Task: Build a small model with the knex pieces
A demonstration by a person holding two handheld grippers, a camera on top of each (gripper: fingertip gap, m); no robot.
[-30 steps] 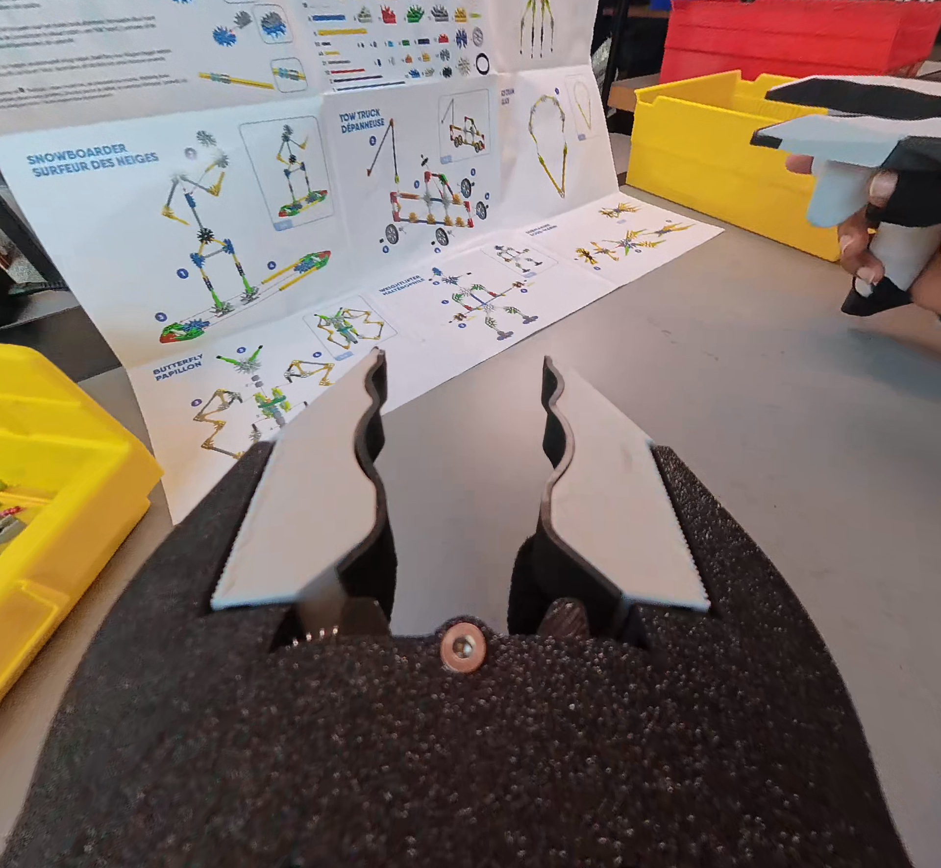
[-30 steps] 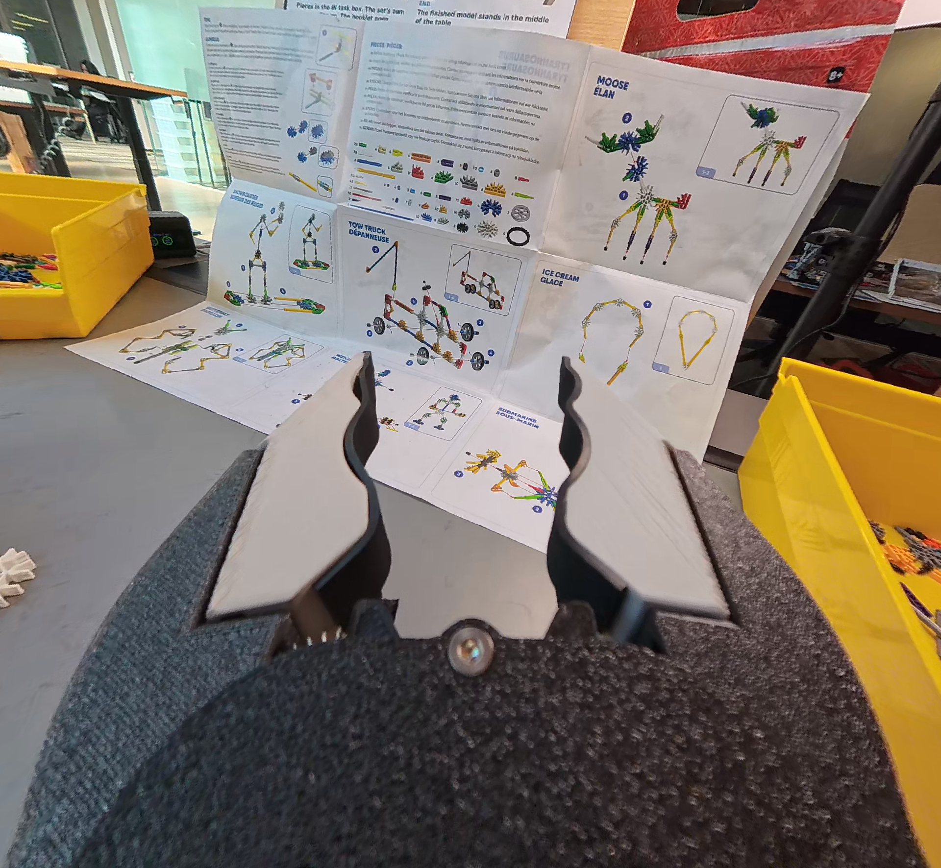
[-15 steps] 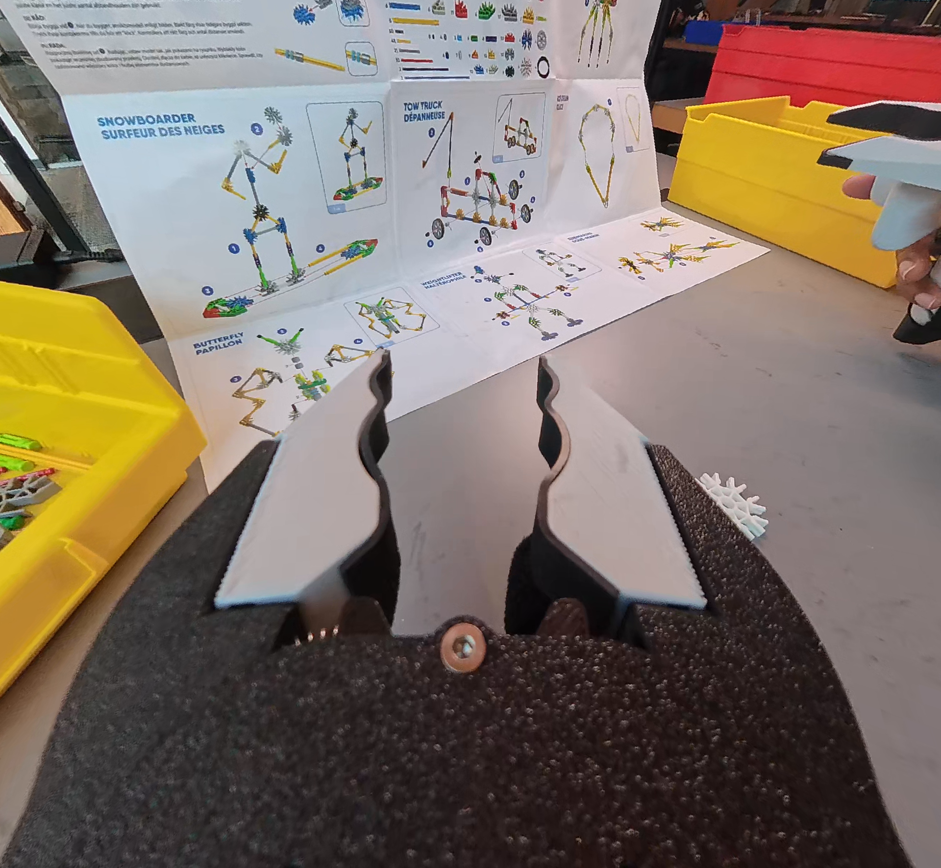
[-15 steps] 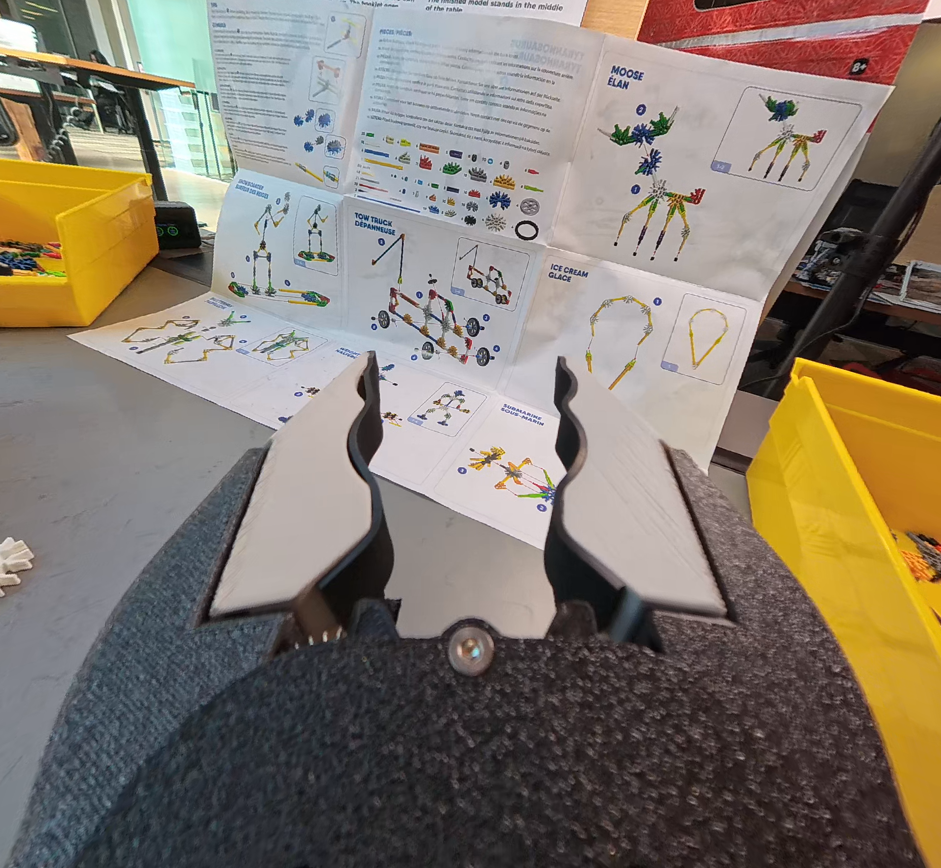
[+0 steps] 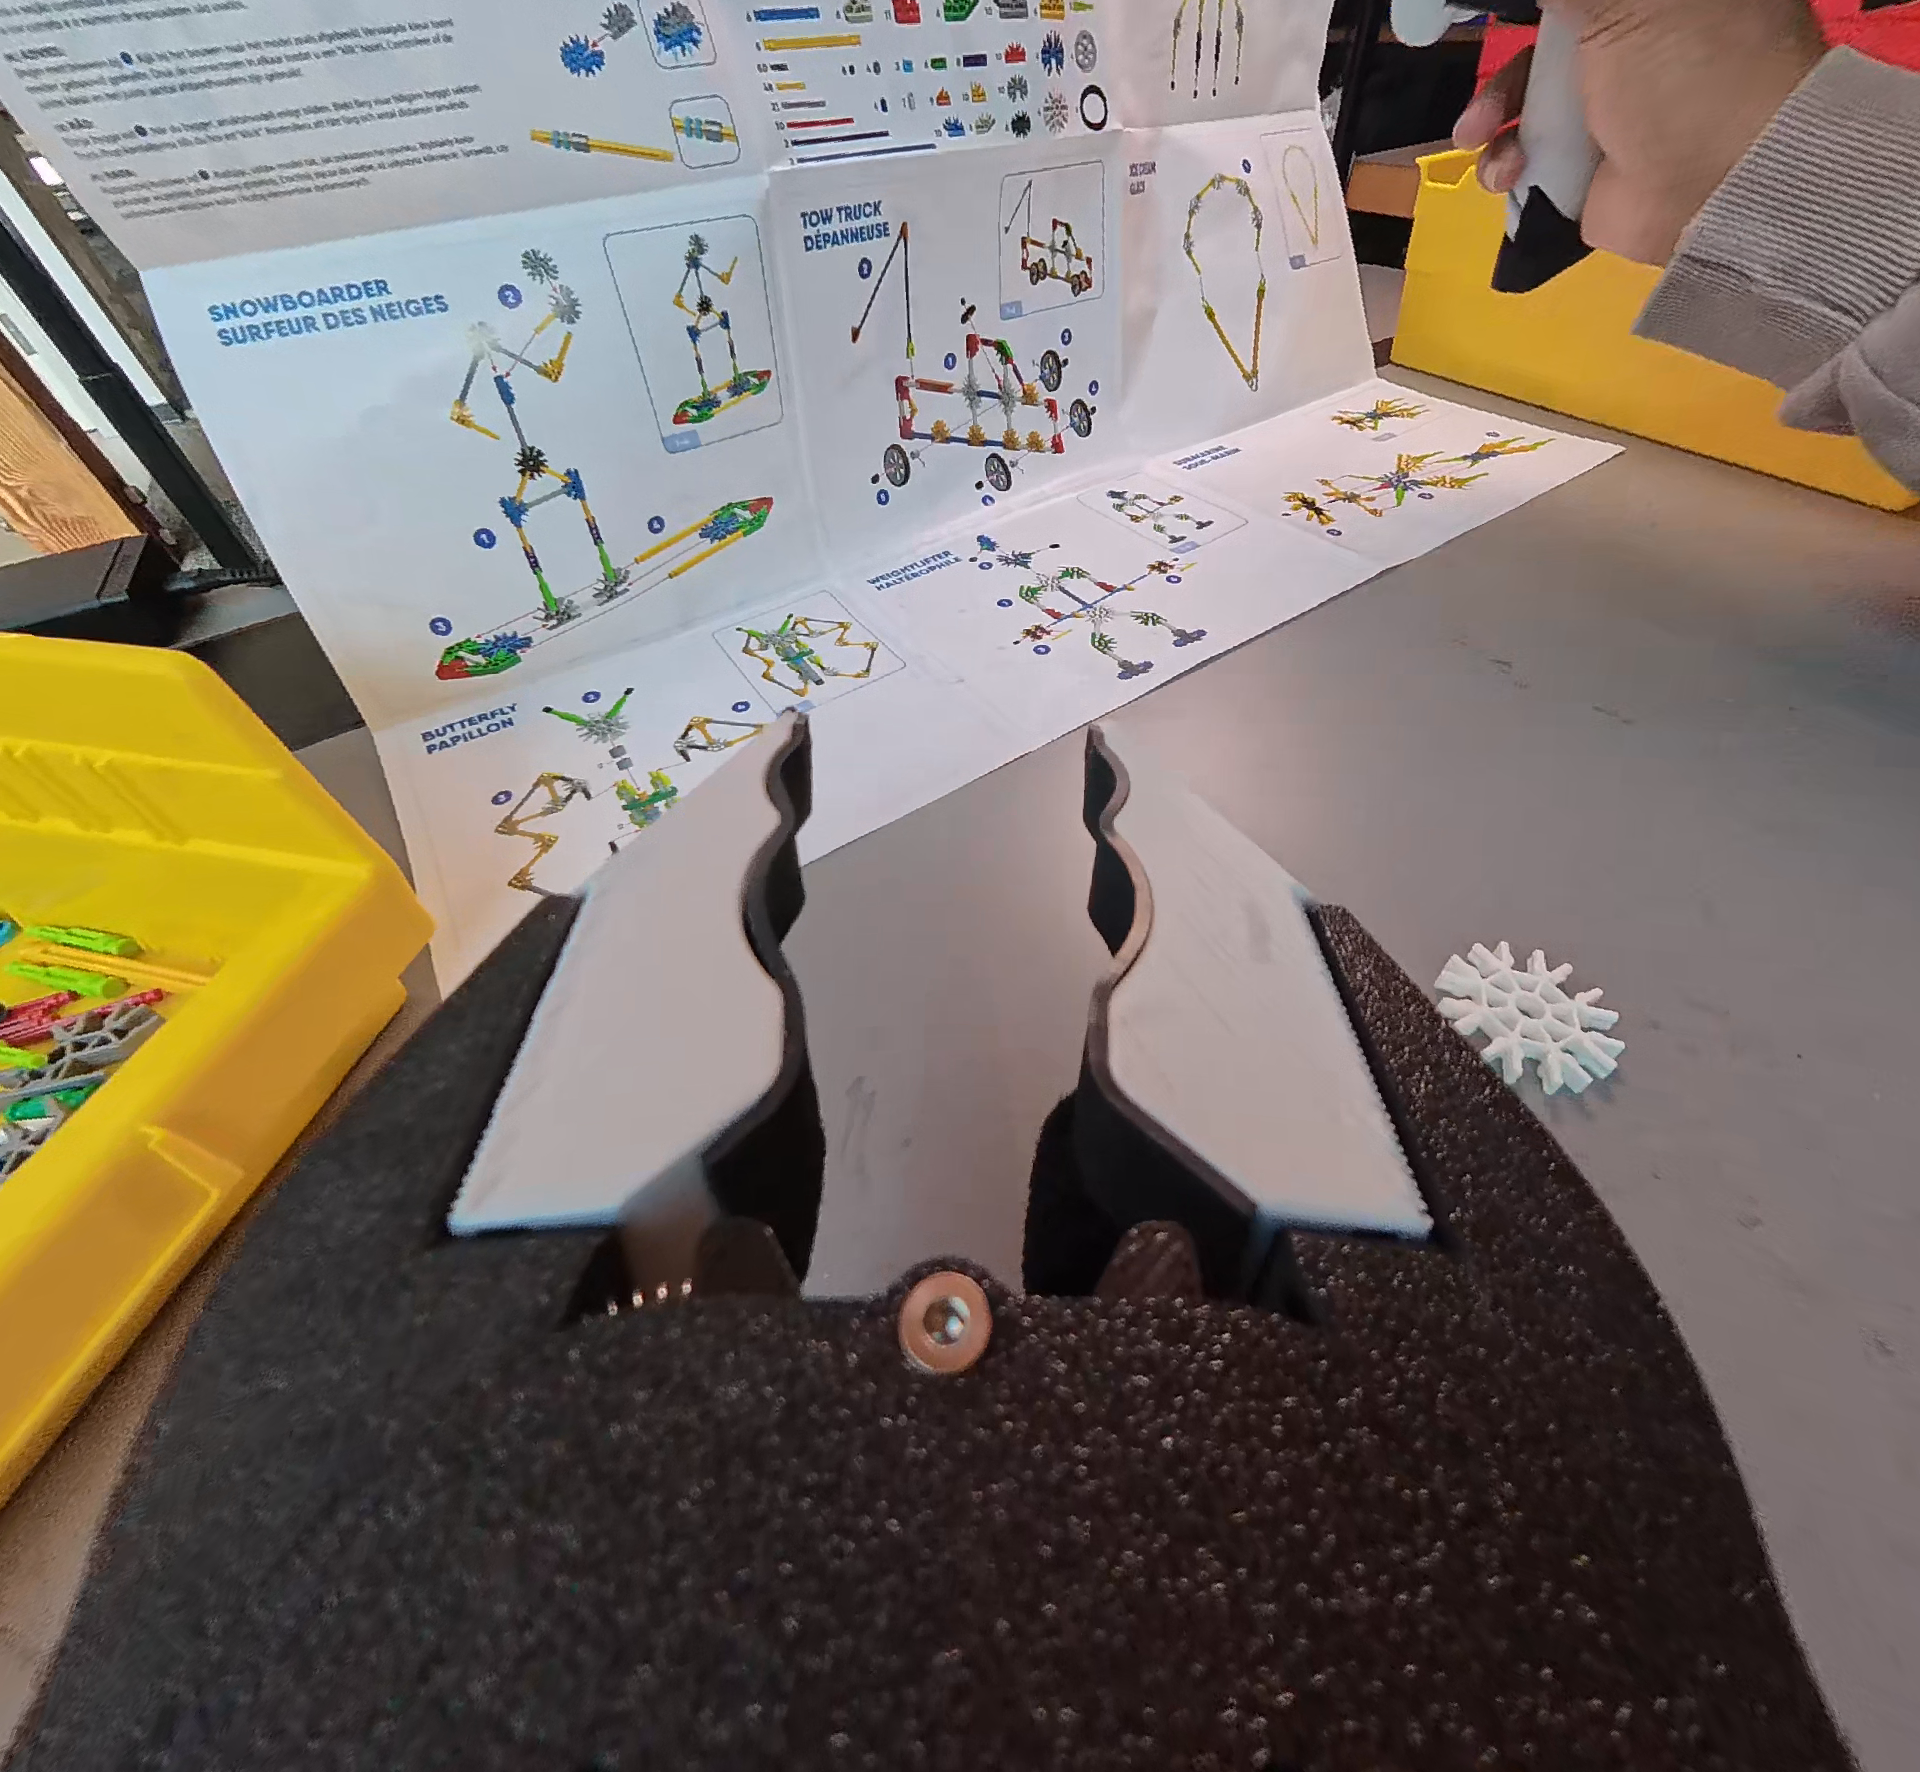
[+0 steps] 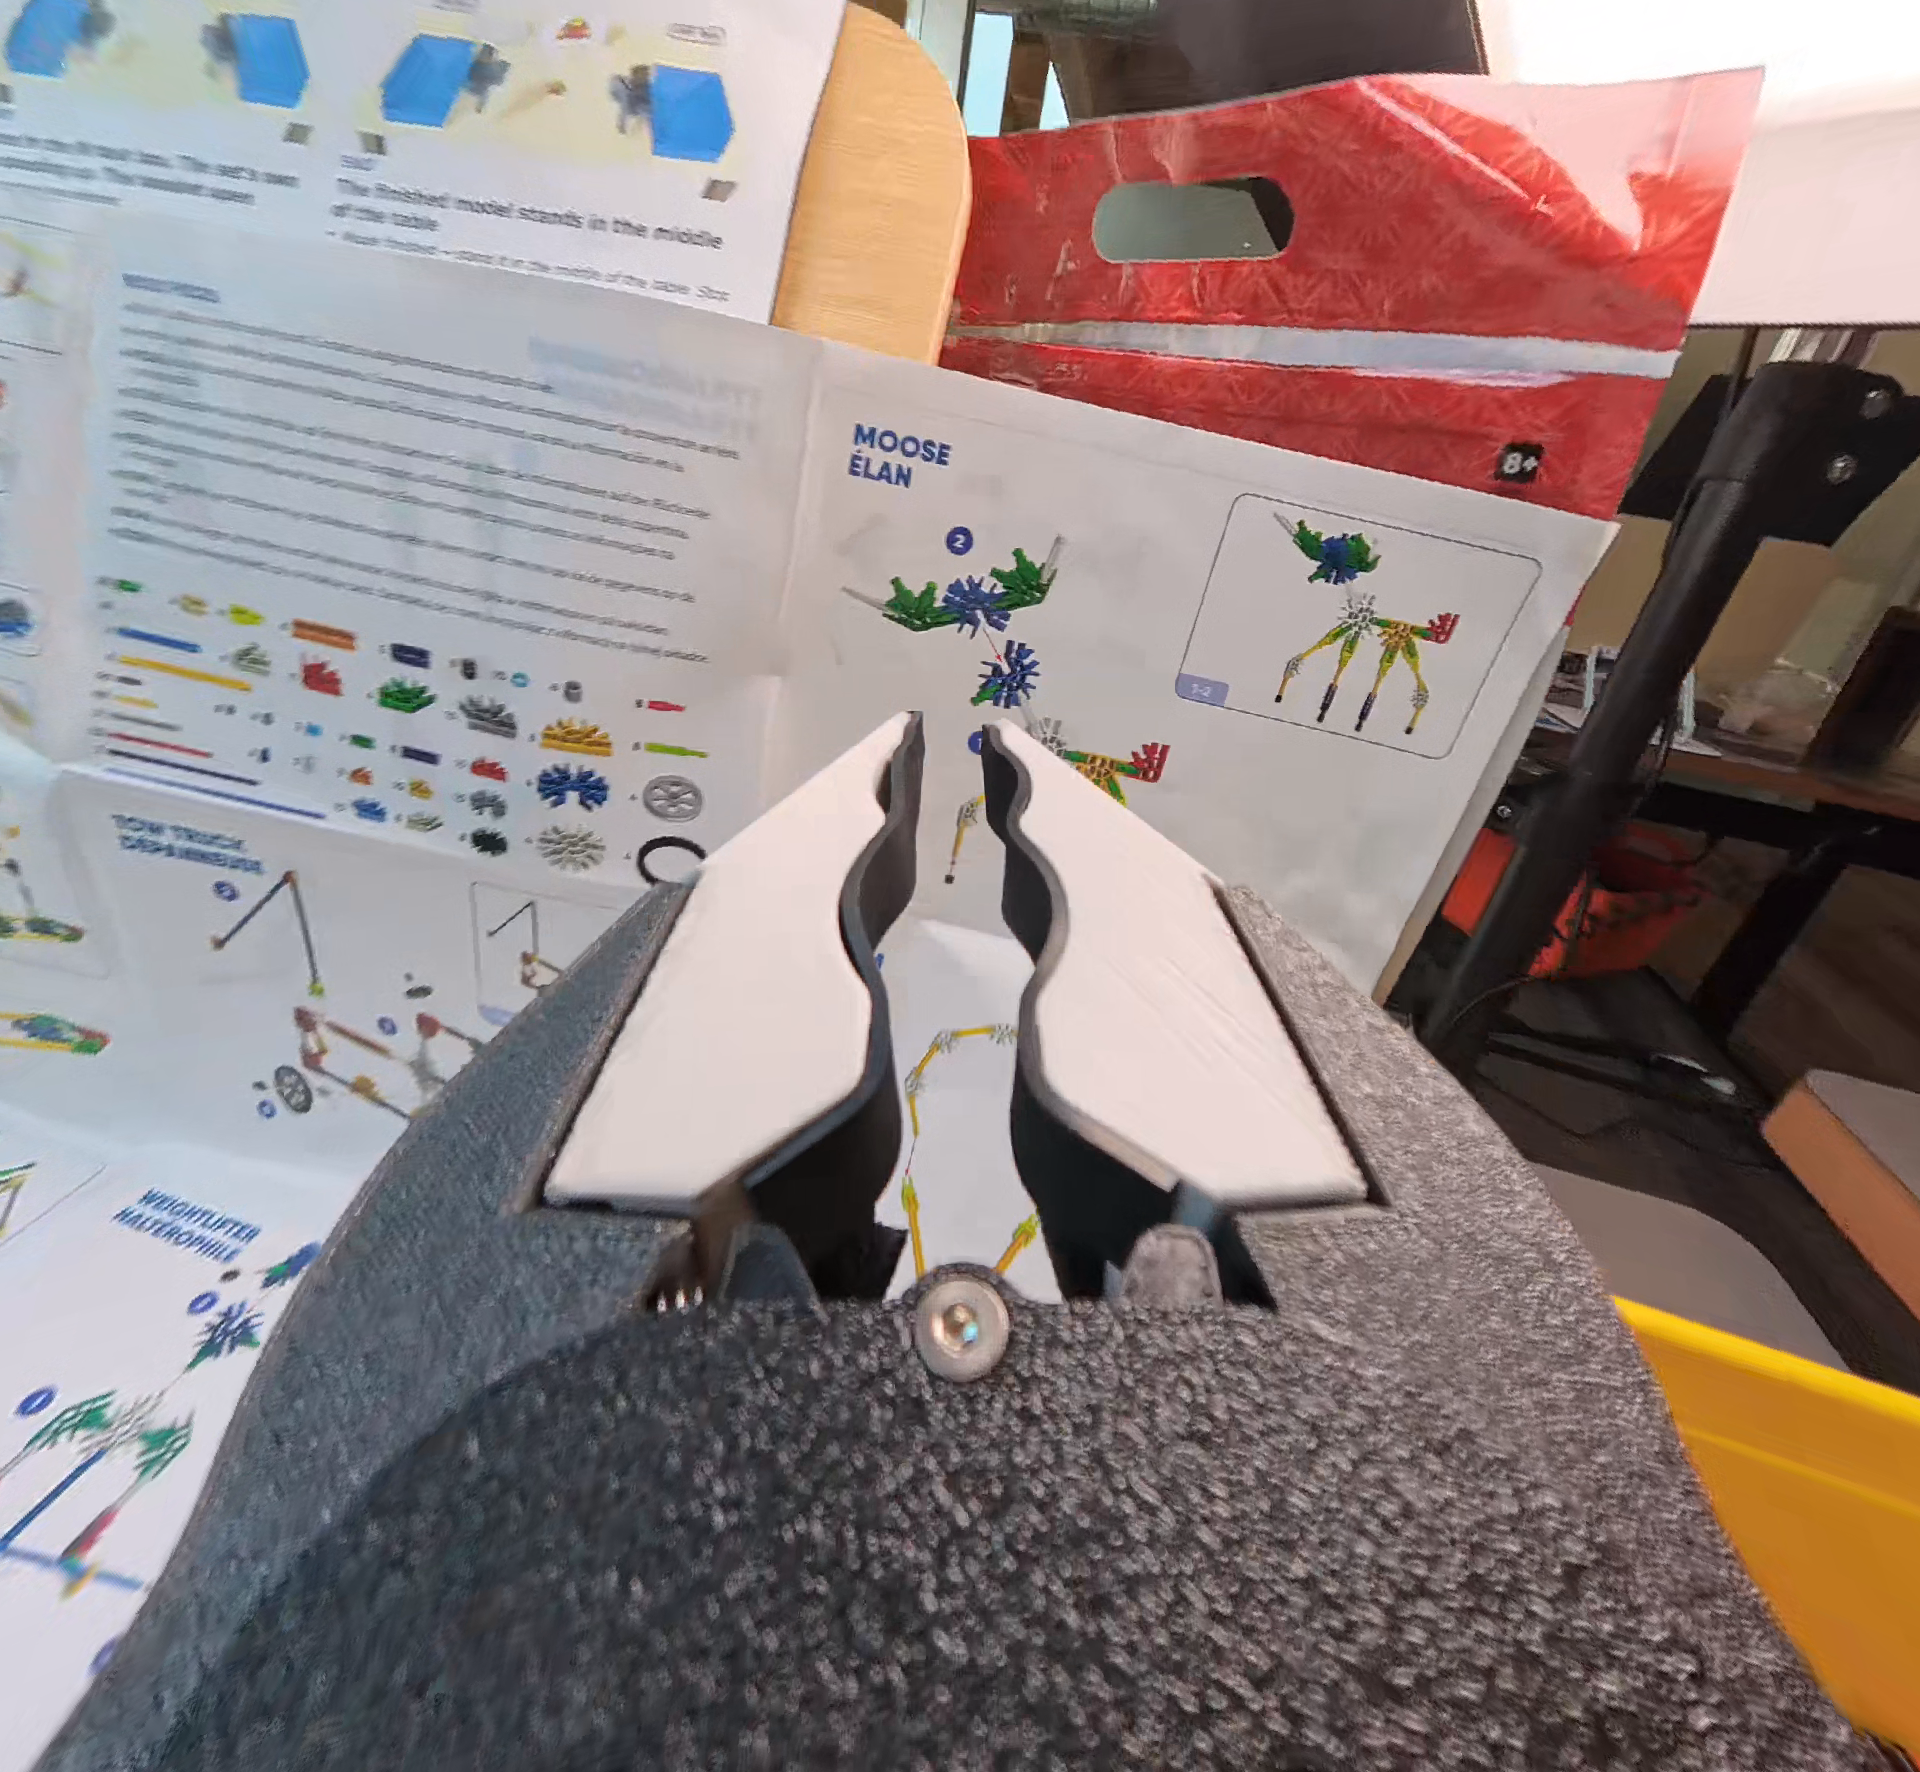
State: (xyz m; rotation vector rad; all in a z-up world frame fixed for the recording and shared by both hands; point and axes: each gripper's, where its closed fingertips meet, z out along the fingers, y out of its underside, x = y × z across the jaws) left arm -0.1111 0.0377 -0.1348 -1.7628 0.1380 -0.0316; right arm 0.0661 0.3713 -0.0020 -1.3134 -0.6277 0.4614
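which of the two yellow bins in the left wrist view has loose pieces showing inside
The yellow plastic bin on the left, beside the left gripper: coloured rods and connectors show inside. The yellow plastic bin at far right, beyond the folded paper instruction sheet, shows only its outer wall.

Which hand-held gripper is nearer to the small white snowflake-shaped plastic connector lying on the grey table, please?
Left. The left hand-held gripper is low, just left of the small white snowflake-shaped plastic connector. The right hand-held gripper is raised farther off, facing the white folded paper instruction sheet.
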